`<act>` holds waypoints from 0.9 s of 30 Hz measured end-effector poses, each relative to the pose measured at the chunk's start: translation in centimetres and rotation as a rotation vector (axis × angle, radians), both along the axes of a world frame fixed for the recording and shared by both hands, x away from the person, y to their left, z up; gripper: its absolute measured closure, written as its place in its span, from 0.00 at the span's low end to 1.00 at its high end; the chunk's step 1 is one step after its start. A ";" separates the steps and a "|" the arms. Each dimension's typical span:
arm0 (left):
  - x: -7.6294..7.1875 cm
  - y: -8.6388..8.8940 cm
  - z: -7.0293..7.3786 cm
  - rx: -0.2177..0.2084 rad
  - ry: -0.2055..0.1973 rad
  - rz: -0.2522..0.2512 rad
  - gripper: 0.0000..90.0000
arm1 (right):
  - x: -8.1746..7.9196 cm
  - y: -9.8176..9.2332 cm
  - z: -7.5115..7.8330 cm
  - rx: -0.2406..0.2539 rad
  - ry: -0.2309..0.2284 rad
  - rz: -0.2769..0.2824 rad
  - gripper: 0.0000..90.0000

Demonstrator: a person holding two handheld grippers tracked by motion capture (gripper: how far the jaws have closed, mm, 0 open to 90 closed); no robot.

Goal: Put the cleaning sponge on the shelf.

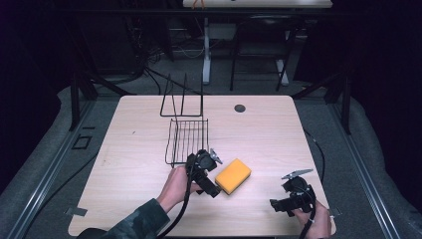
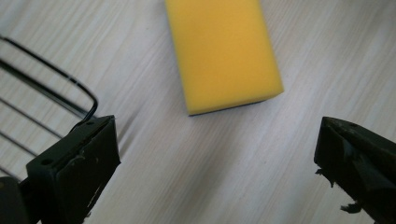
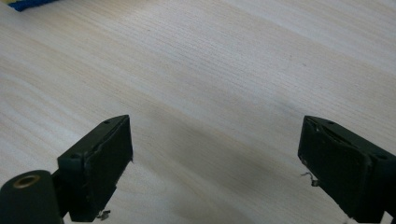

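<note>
Left hand-held gripper (image 2: 215,154) gapes near sponge (image 2: 223,53), seemingly not touching

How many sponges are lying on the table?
1. The yellow sponge lies flat on the table, right of the wire rack, just ahead of the open left gripper.

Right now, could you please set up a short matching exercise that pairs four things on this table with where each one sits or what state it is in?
Things:
1. sponge
2. wire rack
3. left gripper
4. right gripper

Places or states:
A. black, lying beyond the person's left hand, its frame standing up at the far end
B. open over bare wood at the near right corner of the table
C. yellow, lying flat between the two grippers
D. open, pointed at the yellow block, one jaw beside black wires

Pairs: 1-C, 2-A, 3-D, 4-B
</note>
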State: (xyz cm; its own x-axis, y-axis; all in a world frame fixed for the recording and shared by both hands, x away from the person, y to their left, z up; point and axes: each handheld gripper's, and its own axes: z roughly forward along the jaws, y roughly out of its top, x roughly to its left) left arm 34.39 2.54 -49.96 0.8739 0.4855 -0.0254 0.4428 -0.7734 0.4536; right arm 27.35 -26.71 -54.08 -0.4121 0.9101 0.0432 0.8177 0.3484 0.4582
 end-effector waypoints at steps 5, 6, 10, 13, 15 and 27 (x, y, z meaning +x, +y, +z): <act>0.3 -1.4 -0.3 0.017 0.029 -0.019 0.00 | 0.0 0.0 0.0 0.000 0.002 -0.001 0.11; 0.4 -2.1 -0.7 0.020 0.044 -0.028 0.00 | 0.0 0.0 0.0 -0.001 0.003 0.000 0.11; 0.8 -3.2 -1.5 0.042 0.074 -0.034 0.00 | 0.0 0.1 0.0 0.001 0.002 0.003 0.11; 1.0 -3.6 -1.8 0.045 0.087 -0.033 0.00 | 0.0 0.1 0.0 0.001 0.005 0.006 0.11; 1.2 -4.0 -2.1 0.048 0.098 -0.026 0.00 | 0.0 0.1 0.0 0.000 0.011 0.007 0.11; 2.3 -5.2 -3.8 0.074 0.148 -0.004 0.05 | 0.0 0.2 0.0 -0.001 0.013 0.015 0.11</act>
State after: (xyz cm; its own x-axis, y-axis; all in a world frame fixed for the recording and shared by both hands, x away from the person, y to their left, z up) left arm 36.69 -2.65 -53.72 0.8650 0.4876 -0.1186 0.4978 -0.8039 0.3255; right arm 27.32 -26.55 -54.11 -0.4252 0.9038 0.0480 0.8183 0.3612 0.4472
